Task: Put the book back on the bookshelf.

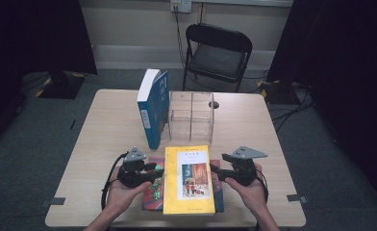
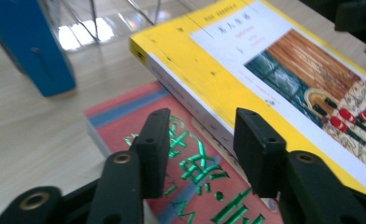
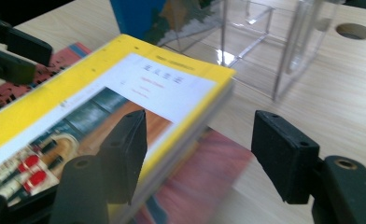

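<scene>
A yellow book (image 1: 188,180) lies on top of a red book (image 1: 152,190) near the table's front edge. My left gripper (image 1: 158,172) is at the stack's left side. In the left gripper view its jaws (image 2: 202,119) stand apart over the red book (image 2: 125,112), the right one beside the yellow book's (image 2: 284,70) spine, and nothing is pinched. My right gripper (image 1: 214,169) is at the stack's right side. In the right gripper view it (image 3: 200,119) is open: one jaw is over the yellow book (image 3: 102,93) and the other is off to the side, above the table.
A blue book (image 1: 153,108) stands upright against a clear acrylic organizer (image 1: 191,115) at mid-table. A cable hole (image 1: 214,104) sits behind the organizer. A black folding chair (image 1: 218,50) stands beyond the table (image 1: 105,144). Bare wood lies to both sides.
</scene>
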A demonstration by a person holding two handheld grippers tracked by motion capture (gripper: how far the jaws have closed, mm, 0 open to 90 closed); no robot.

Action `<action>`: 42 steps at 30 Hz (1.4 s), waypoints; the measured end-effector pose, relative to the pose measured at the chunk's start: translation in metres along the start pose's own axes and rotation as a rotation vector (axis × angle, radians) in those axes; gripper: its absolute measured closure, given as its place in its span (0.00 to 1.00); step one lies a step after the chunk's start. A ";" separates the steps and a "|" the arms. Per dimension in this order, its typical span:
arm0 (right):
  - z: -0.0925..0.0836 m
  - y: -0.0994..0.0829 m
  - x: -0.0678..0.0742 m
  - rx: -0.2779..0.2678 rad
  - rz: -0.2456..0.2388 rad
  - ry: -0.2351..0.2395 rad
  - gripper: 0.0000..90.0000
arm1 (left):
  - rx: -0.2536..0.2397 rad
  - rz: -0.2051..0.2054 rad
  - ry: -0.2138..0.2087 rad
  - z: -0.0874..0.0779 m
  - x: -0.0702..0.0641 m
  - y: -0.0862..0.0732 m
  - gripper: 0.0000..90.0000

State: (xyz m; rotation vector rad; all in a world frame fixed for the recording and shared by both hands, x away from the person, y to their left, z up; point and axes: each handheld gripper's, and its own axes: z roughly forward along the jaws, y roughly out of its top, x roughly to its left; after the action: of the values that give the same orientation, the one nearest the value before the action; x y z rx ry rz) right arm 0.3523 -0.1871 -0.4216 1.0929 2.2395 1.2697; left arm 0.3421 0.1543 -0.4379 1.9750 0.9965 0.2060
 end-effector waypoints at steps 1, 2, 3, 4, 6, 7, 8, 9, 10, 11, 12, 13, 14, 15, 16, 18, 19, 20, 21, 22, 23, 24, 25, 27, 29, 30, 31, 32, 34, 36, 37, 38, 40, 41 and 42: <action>0.003 0.002 0.004 -0.001 -0.006 0.002 0.39 | 0.003 -0.002 -0.004 0.001 -0.001 0.000 0.58; 0.006 0.002 0.007 -0.006 -0.017 0.001 0.39 | 0.008 -0.003 -0.003 0.002 -0.002 -0.001 0.57; 0.008 0.000 0.009 -0.010 -0.006 0.006 0.40 | 0.004 -0.003 -0.004 0.002 -0.002 -0.001 0.57; 0.011 -0.001 0.011 -0.006 0.011 0.024 0.40 | 0.002 -0.009 -0.008 0.002 -0.001 -0.002 0.56; 0.015 -0.005 0.013 0.008 0.005 0.032 0.41 | 0.002 -0.007 -0.008 0.002 0.001 -0.002 0.52; 0.015 -0.007 0.013 0.008 0.008 0.029 0.41 | -0.003 -0.014 -0.015 0.003 0.001 -0.003 0.52; 0.017 -0.008 0.013 0.012 0.013 0.037 0.41 | -0.004 -0.015 -0.012 0.003 0.001 -0.003 0.51; 0.018 -0.010 0.013 0.019 0.011 0.041 0.41 | -0.008 -0.018 -0.010 0.003 0.001 -0.003 0.50; 0.020 -0.011 0.014 0.024 0.012 0.039 0.41 | -0.012 -0.023 -0.023 0.003 0.001 -0.003 0.50; 0.020 -0.011 0.014 0.024 0.012 0.039 0.41 | -0.012 -0.023 -0.023 0.003 0.001 -0.003 0.50; 0.022 -0.011 0.014 0.025 0.023 0.052 0.41 | -0.011 -0.016 -0.030 0.003 0.000 -0.003 0.50; 0.023 -0.011 0.015 0.023 0.021 0.058 0.41 | -0.012 -0.013 -0.041 0.003 -0.001 -0.003 0.49; 0.024 -0.011 0.016 0.024 0.020 0.060 0.41 | -0.013 -0.011 -0.046 0.004 -0.003 -0.003 0.49; 0.026 -0.011 0.017 0.023 0.020 0.065 0.41 | 0.000 0.000 -0.048 0.004 -0.005 -0.003 0.49; 0.027 -0.011 0.018 0.023 0.027 0.073 0.41 | -0.003 0.001 -0.053 0.005 -0.006 -0.004 0.49; 0.029 -0.012 0.018 0.024 0.041 0.082 0.39 | -0.002 0.004 -0.058 0.006 -0.006 -0.004 0.50; 0.029 -0.012 0.017 0.024 0.044 0.084 0.39 | -0.002 0.005 -0.059 0.006 -0.006 -0.004 0.50; 0.030 -0.013 0.017 0.024 0.054 0.083 0.39 | -0.001 0.004 -0.059 0.006 -0.006 -0.004 0.49; 0.030 -0.013 0.017 0.018 0.063 0.085 0.38 | 0.000 0.006 -0.053 0.007 -0.006 -0.004 0.48; 0.031 -0.015 0.018 0.013 0.070 0.084 0.37 | 0.002 -0.006 -0.059 0.008 -0.006 -0.004 0.47; 0.032 -0.016 0.018 0.007 0.076 0.084 0.37 | 0.003 -0.022 -0.072 0.009 -0.006 -0.004 0.47; 0.032 -0.017 0.017 0.000 0.092 0.090 0.36 | -0.003 -0.018 -0.078 0.010 -0.006 -0.005 0.47; 0.034 -0.018 0.016 -0.003 0.113 0.098 0.35 | -0.006 -0.001 -0.081 0.011 -0.007 -0.005 0.47; 0.035 -0.019 0.014 -0.006 0.141 0.111 0.35 | -0.009 0.008 -0.086 0.013 -0.009 -0.004 0.47; 0.035 -0.019 0.016 -0.004 0.140 0.100 0.35 | -0.012 0.003 -0.100 0.015 -0.010 -0.005 0.47; 0.035 -0.018 0.016 -0.001 0.143 0.096 0.36 | -0.015 0.002 -0.105 0.016 -0.011 -0.005 0.47; 0.035 -0.018 0.017 0.002 0.148 0.092 0.36 | -0.018 0.004 -0.103 0.017 -0.012 -0.005 0.46; 0.035 -0.018 0.017 0.002 0.155 0.089 0.38 | -0.017 0.003 -0.100 0.017 -0.012 -0.005 0.46; 0.033 -0.018 0.016 -0.009 0.183 0.079 0.46 | -0.013 0.003 -0.097 0.017 -0.013 -0.005 0.46; 0.030 -0.018 0.013 -0.032 0.212 0.084 0.54 | -0.015 0.003 -0.098 0.017 -0.012 -0.005 0.46; 0.029 -0.018 0.012 -0.040 0.227 0.091 0.55 | -0.016 0.003 -0.099 0.017 -0.012 -0.005 0.46; 0.029 -0.017 0.011 -0.041 0.232 0.094 0.55 | -0.016 0.001 -0.101 0.017 -0.012 -0.005 0.46; 0.027 -0.017 0.012 -0.050 0.255 0.094 0.56 | -0.016 0.001 -0.101 0.017 -0.012 -0.005 0.46; 0.027 -0.017 0.012 -0.046 0.269 0.096 0.57 | -0.017 0.001 -0.101 0.017 -0.012 -0.005 0.46; 0.026 -0.017 0.012 -0.045 0.275 0.100 0.57 | -0.017 0.001 -0.101 0.017 -0.012 -0.005 0.46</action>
State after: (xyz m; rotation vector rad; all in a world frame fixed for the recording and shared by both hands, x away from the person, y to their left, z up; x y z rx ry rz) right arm 0.3532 -0.1684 -0.4490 1.3853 2.1751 1.5052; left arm 0.3393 0.1362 -0.4495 1.9505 0.9257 0.1140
